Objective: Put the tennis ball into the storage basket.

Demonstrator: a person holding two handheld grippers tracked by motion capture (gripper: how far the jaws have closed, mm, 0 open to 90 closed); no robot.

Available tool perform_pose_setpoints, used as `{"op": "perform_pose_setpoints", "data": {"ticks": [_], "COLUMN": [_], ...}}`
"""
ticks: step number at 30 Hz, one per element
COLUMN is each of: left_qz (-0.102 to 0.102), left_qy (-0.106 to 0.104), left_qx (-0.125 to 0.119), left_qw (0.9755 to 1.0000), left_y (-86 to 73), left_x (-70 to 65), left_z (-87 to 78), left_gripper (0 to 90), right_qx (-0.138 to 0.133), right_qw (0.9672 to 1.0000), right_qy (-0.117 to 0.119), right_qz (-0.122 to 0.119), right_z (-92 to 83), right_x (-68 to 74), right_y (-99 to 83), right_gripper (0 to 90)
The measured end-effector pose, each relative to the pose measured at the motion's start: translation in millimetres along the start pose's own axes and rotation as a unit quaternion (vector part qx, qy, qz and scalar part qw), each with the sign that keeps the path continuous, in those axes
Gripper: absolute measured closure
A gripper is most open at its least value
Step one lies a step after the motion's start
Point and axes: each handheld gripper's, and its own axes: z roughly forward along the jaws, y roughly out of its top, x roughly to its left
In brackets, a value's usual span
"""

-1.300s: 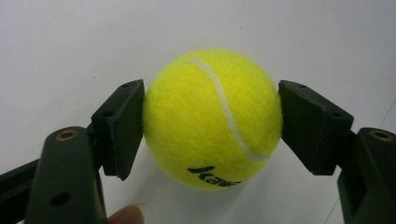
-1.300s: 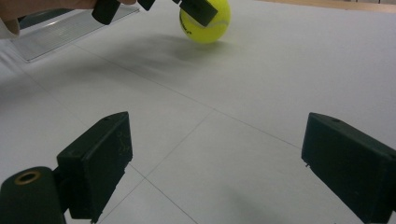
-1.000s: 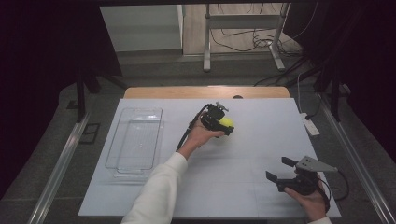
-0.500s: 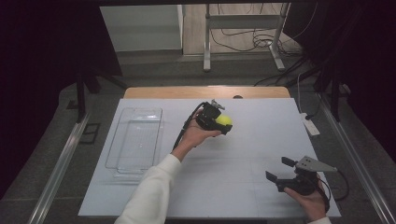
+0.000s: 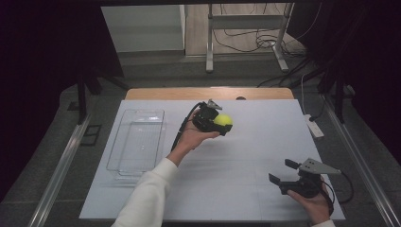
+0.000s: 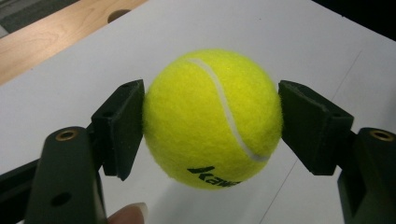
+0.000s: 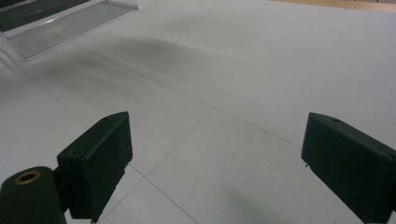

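Up high, the left gripper (image 5: 218, 124) held the tennis ball (image 5: 223, 124) above the desk (image 5: 246, 161), near the clear tray (image 5: 137, 142). Close up, its jaws only pinched the round ball's sides, so it might slip out and roll. The right gripper (image 7: 215, 168) had jaws wide, empty.

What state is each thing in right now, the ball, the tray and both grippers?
Ball: clamped between the left gripper's pads, off the table.
Left gripper: shut on the ball.
Right gripper: open, nothing between its jaws.
Tray: lying on the table, nothing in it.
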Motion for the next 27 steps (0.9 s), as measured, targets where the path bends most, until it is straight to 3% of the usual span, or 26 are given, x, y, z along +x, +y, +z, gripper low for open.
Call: {"op": "perform_pose_setpoints", "data": {"ticks": [27], "left_qz": [-0.005], "left_qy": [0.008], "left_qx": [-0.034], "left_qw": [0.9994], "left_y": [-6.6], "left_x": [6.8], "left_z": [-36.2], "left_gripper": [27.7], "right_qx": [0.001], "right_qw": [1.0000], "right_qy": [-0.004], "right_qz": [-0.001], "right_z": [0.4], "right_x": [-0.1], "right_y": [-0.1], "right_gripper": [8.9]}}
